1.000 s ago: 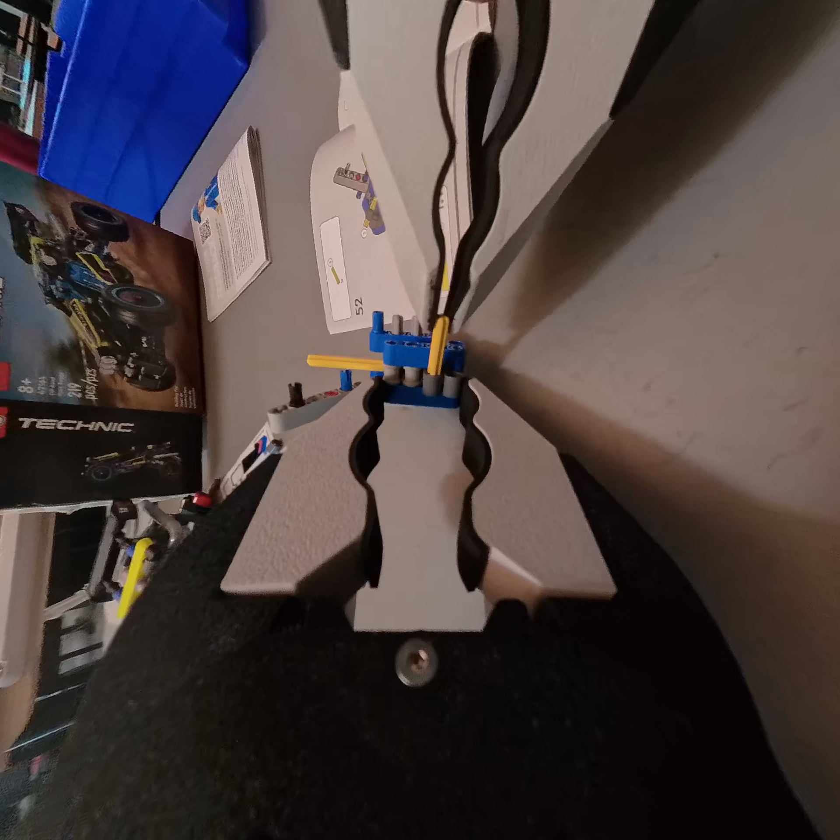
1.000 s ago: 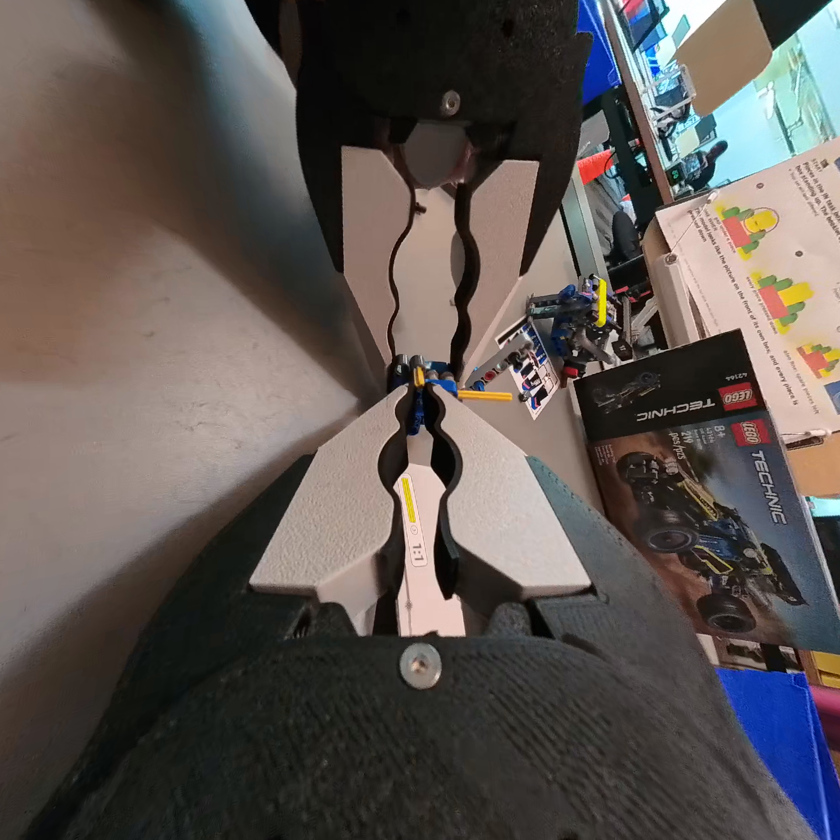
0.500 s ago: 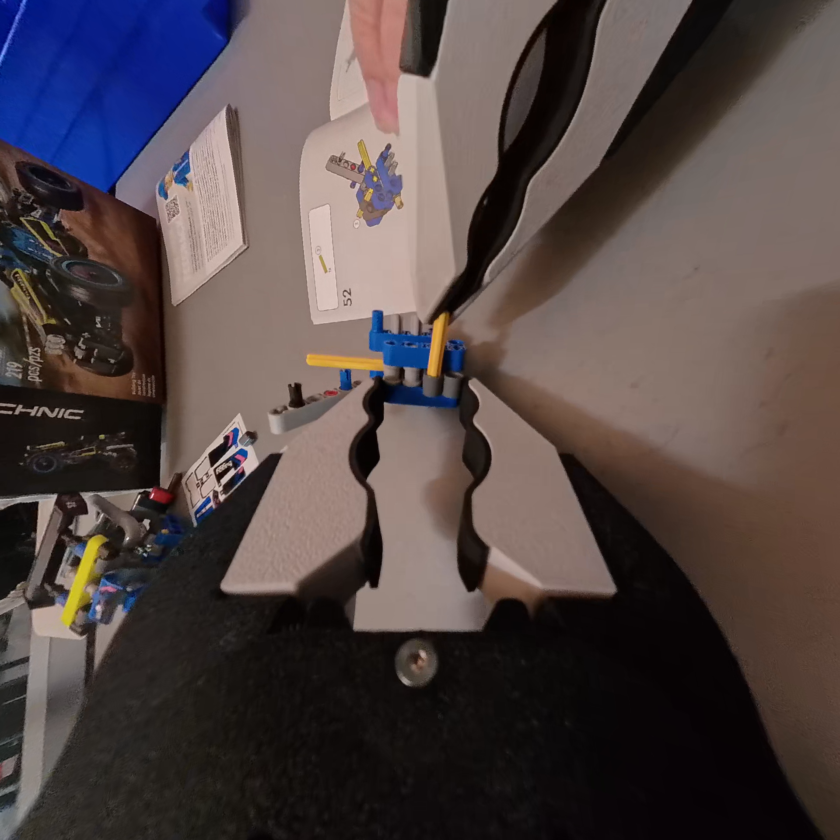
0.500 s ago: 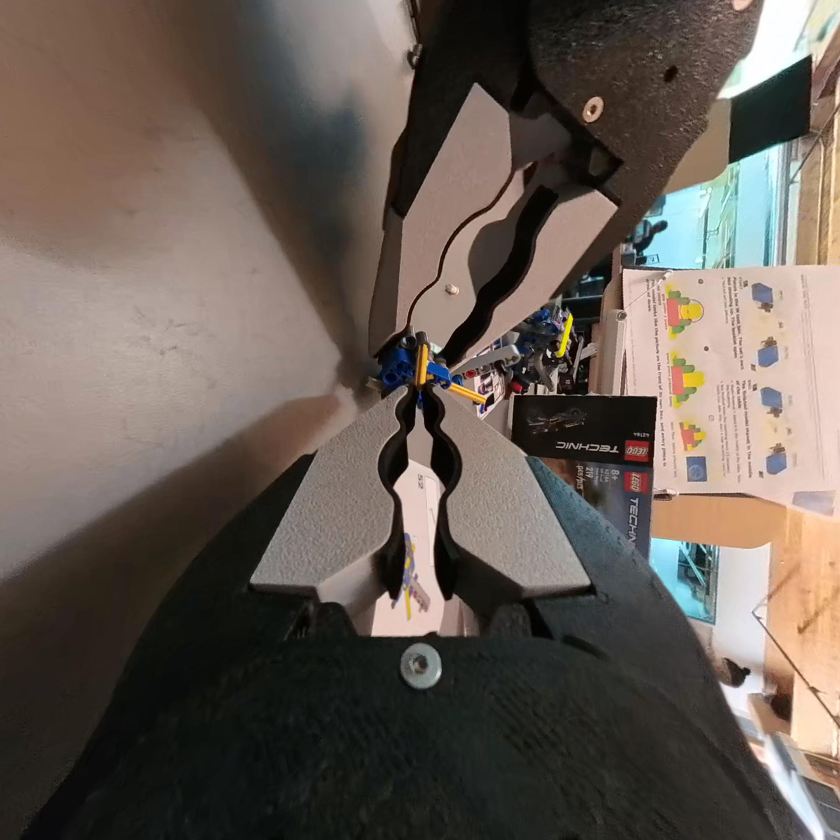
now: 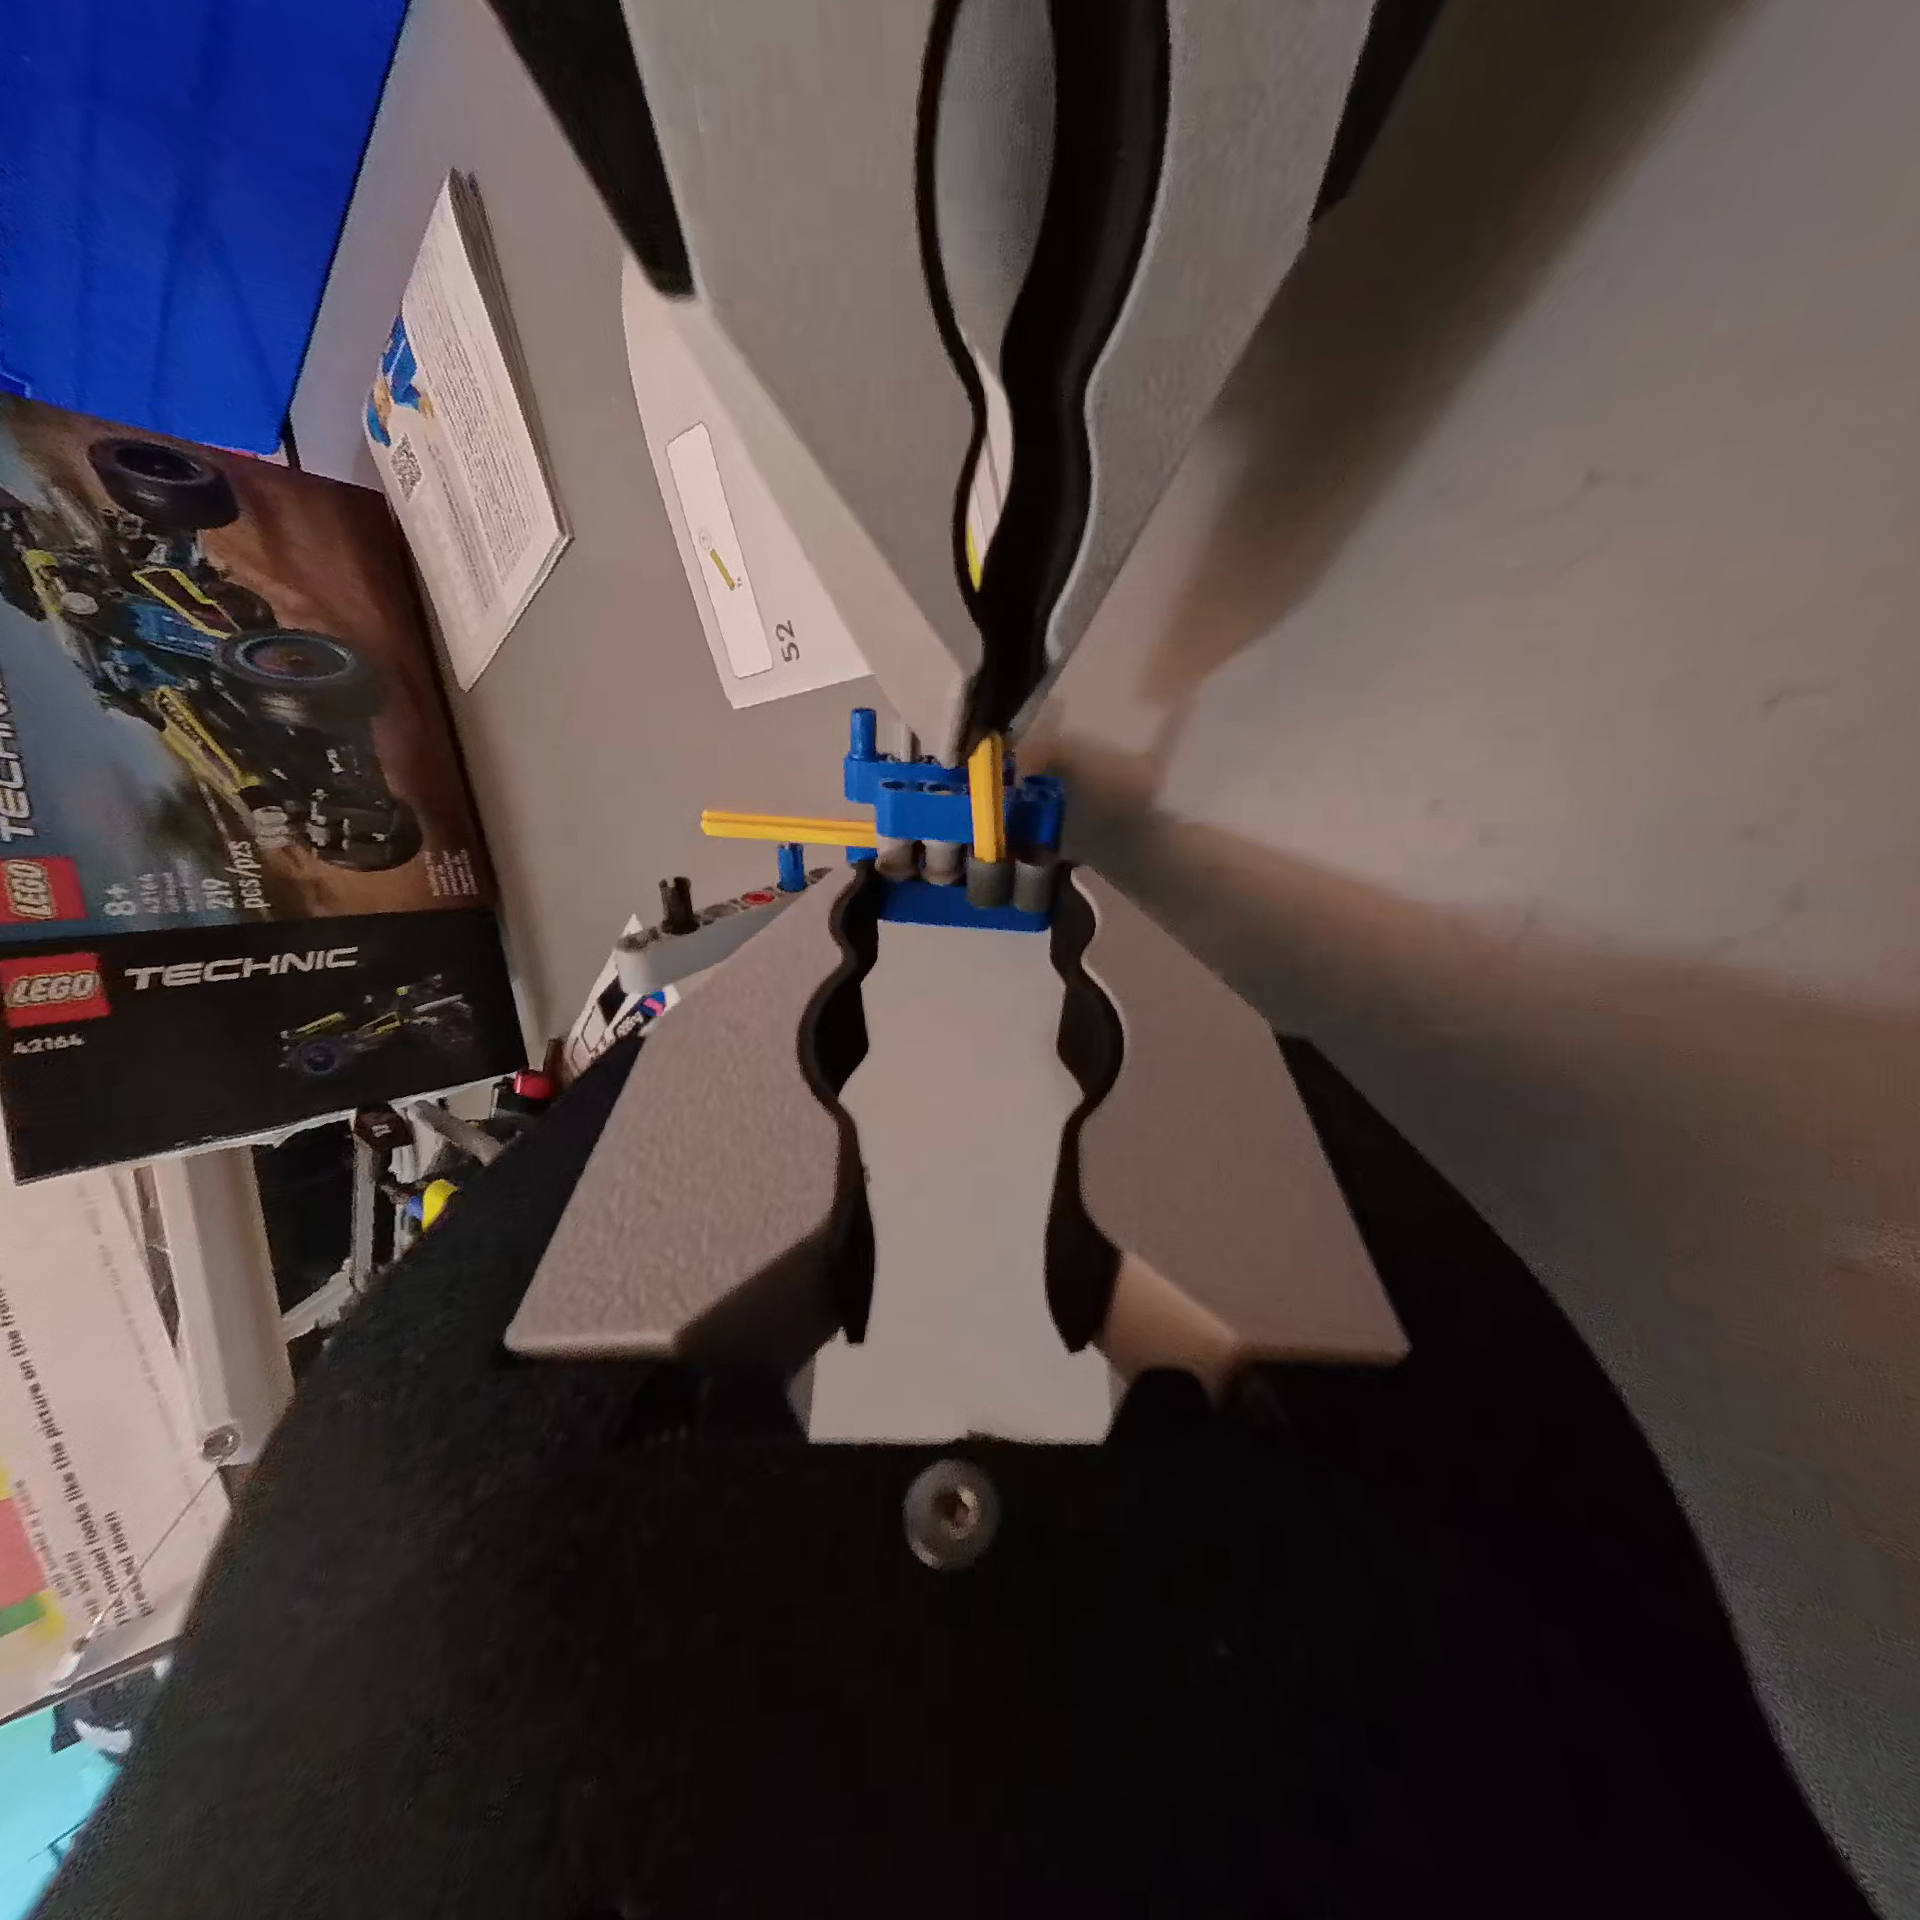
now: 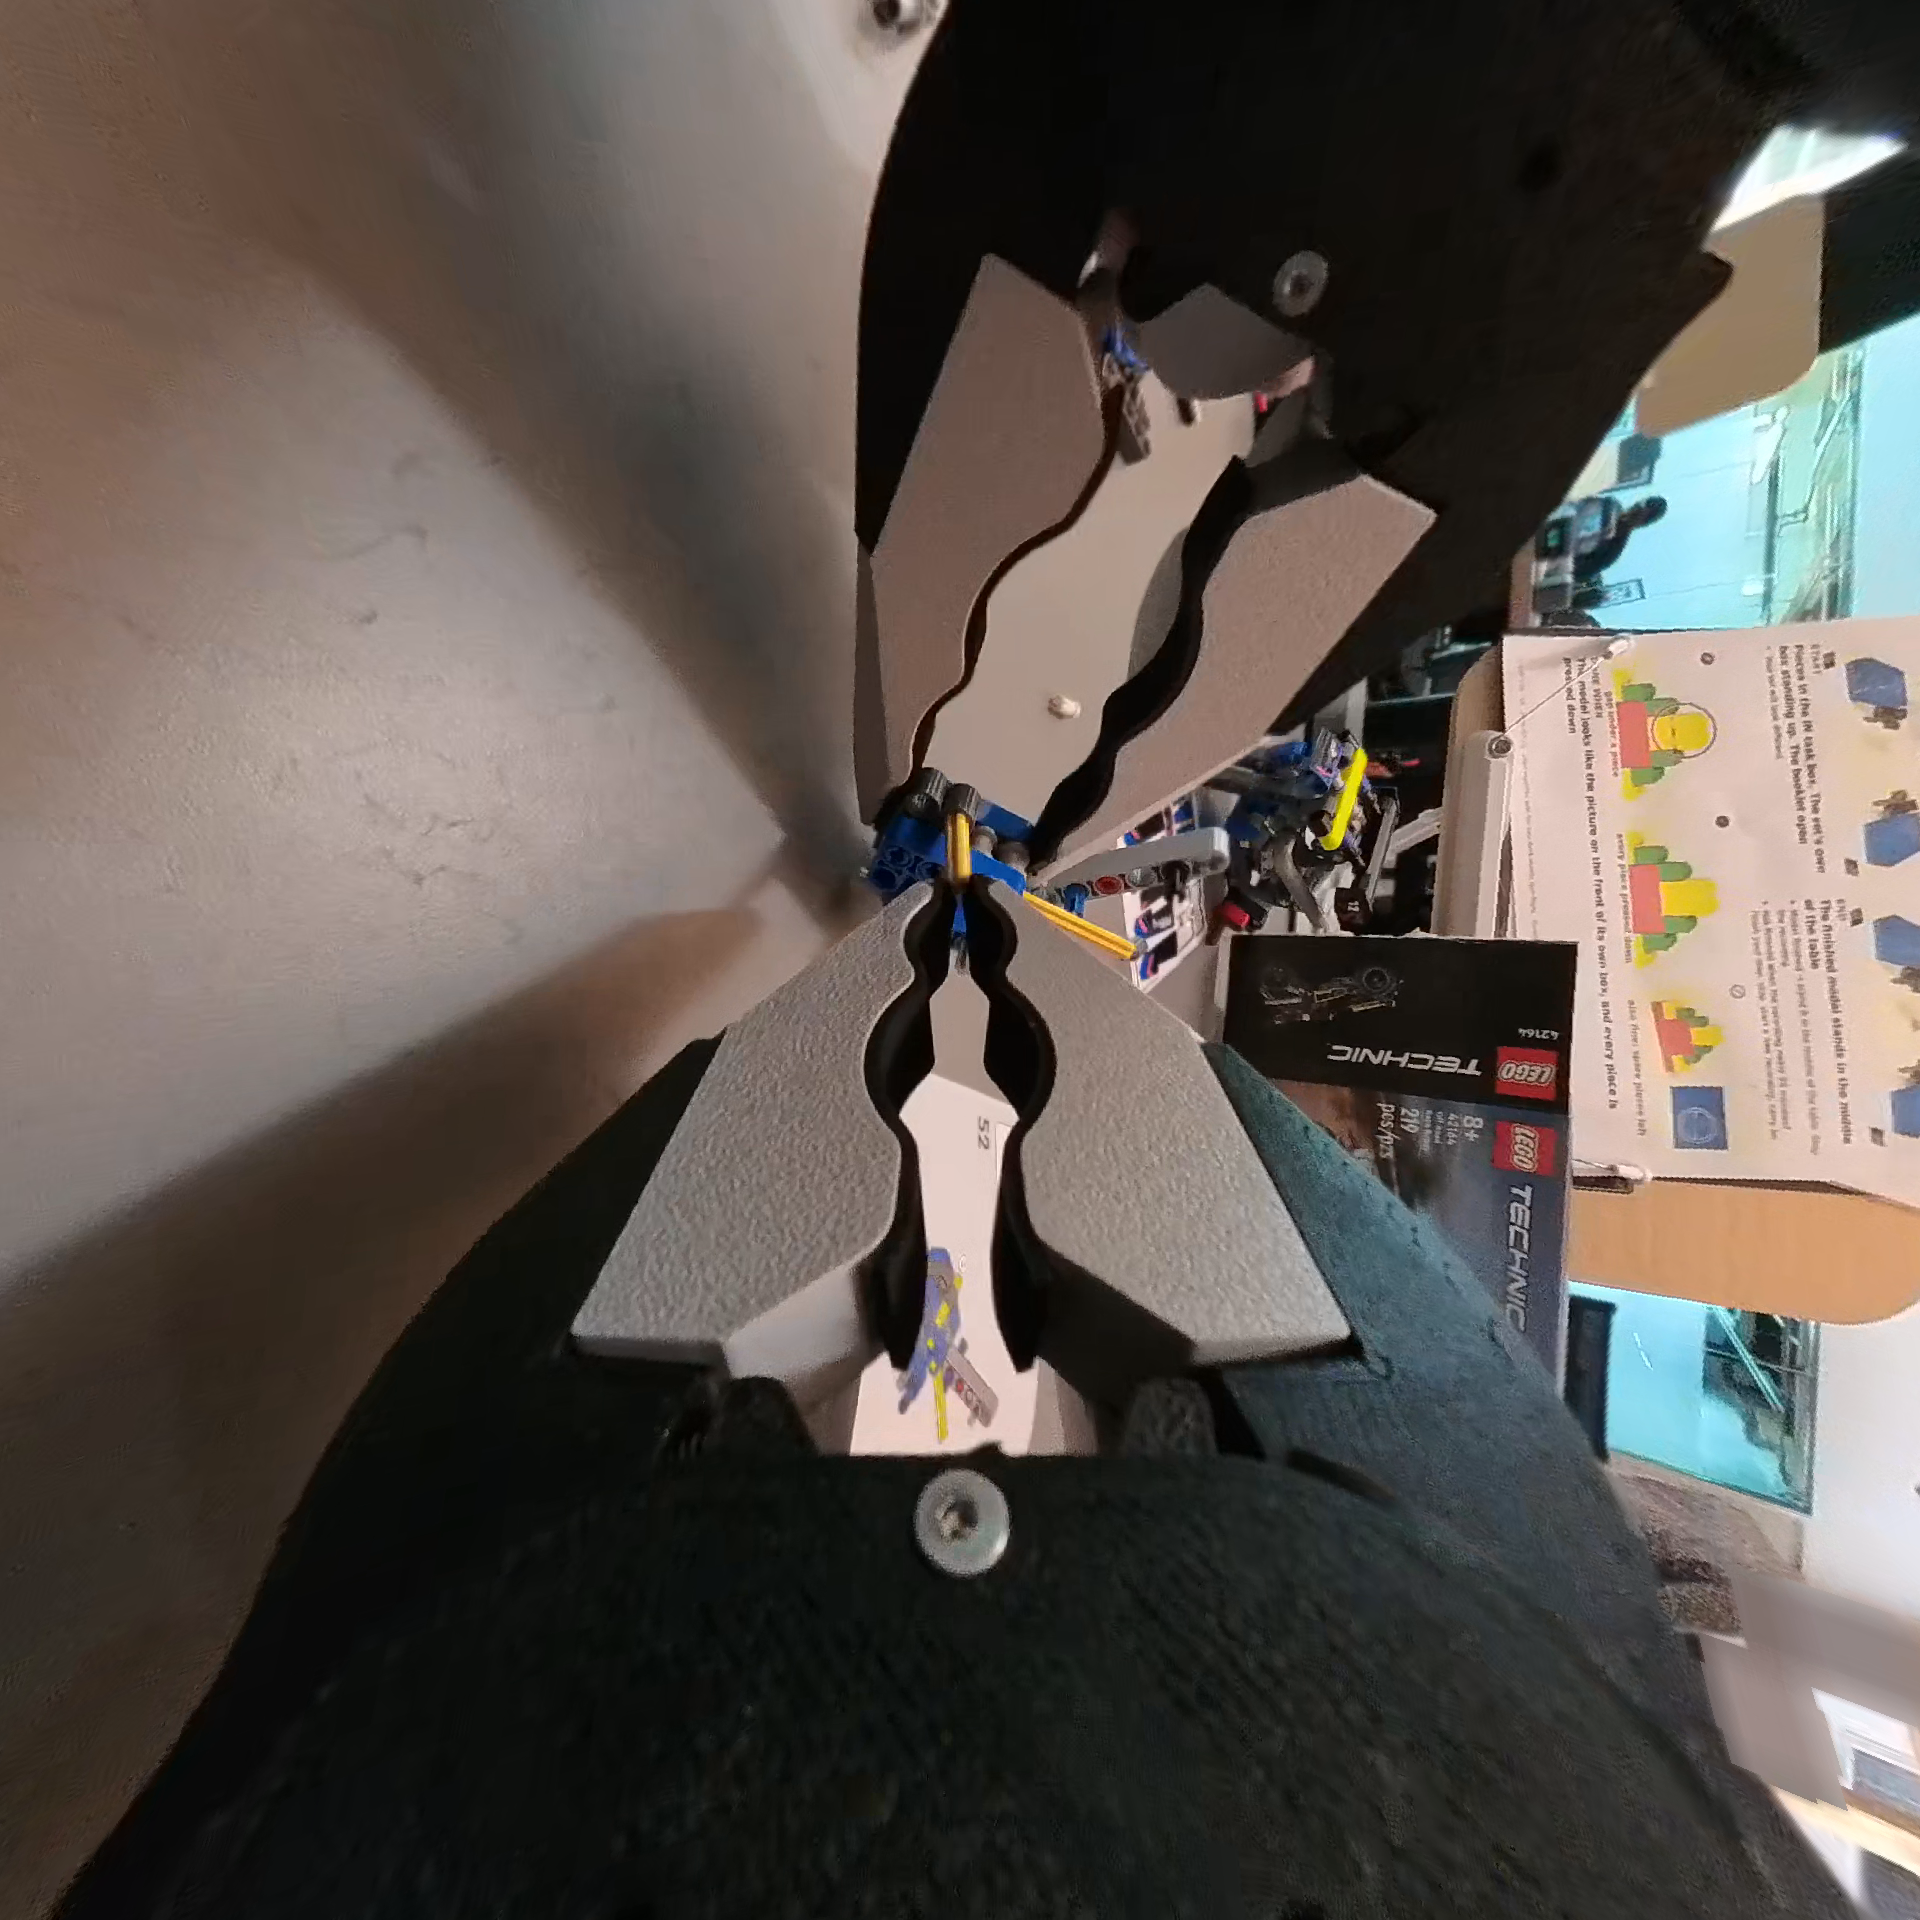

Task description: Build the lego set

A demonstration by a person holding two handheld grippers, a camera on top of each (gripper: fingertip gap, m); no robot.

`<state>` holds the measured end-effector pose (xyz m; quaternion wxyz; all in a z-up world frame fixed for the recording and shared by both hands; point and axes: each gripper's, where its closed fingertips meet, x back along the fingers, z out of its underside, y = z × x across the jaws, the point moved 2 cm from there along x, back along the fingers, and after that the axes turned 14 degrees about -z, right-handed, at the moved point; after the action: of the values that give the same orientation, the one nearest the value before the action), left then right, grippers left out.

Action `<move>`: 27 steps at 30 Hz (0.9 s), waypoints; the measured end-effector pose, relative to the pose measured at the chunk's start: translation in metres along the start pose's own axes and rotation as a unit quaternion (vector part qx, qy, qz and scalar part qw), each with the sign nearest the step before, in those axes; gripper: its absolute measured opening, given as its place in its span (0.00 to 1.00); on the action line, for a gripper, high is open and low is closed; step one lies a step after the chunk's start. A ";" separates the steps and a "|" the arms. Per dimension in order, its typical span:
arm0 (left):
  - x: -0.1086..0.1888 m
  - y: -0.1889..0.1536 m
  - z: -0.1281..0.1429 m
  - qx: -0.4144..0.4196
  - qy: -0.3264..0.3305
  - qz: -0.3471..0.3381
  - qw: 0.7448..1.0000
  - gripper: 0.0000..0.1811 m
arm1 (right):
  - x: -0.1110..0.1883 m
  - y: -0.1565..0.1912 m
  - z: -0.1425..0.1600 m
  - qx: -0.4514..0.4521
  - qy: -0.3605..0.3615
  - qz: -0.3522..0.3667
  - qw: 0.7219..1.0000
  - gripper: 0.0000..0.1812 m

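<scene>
Left gripper (image 5: 961, 899) clamps blue subassembly (image 5: 951, 831) mid-air over table (image 5: 1558, 727). Right gripper (image 6: 961, 899), from 12 o'clock, pinches yellow axle (image 5: 985, 800). Risk: skewed push jams axle, twists subassembly loose.

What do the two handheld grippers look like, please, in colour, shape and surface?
Both look alike. The left gripper and the right gripper each have a rough black body with one silver screw at its centre. From it run two flat, light grey, wedge-shaped fingers that taper to the tip. Wavy black pads line the inner edges of the jaws. No cables or sleeves show.
</scene>
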<state>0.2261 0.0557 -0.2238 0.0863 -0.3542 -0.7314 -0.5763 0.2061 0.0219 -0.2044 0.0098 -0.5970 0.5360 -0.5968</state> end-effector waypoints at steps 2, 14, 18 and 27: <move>0.001 -0.001 0.000 0.004 0.002 0.003 1.000 0.17 | 0.000 0.000 -0.001 -0.001 -0.001 0.000 1.000 0.01; -0.003 -0.002 0.001 0.012 0.016 -0.003 1.000 0.17 | -0.003 0.000 -0.004 -0.008 0.003 0.007 1.000 0.01; -0.004 -0.003 0.001 0.035 0.006 0.004 0.999 0.17 | -0.003 -0.001 -0.003 -0.038 -0.024 0.003 0.999 0.01; -0.007 -0.005 -0.002 0.068 -0.011 0.008 0.998 0.17 | -0.002 -0.001 -0.001 -0.059 -0.023 -0.021 0.998 0.01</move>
<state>0.2281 0.0507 -0.2310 0.1064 -0.3596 -0.7670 -0.5206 0.2064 0.0244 -0.2052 -0.0257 -0.6209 0.5576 -0.5503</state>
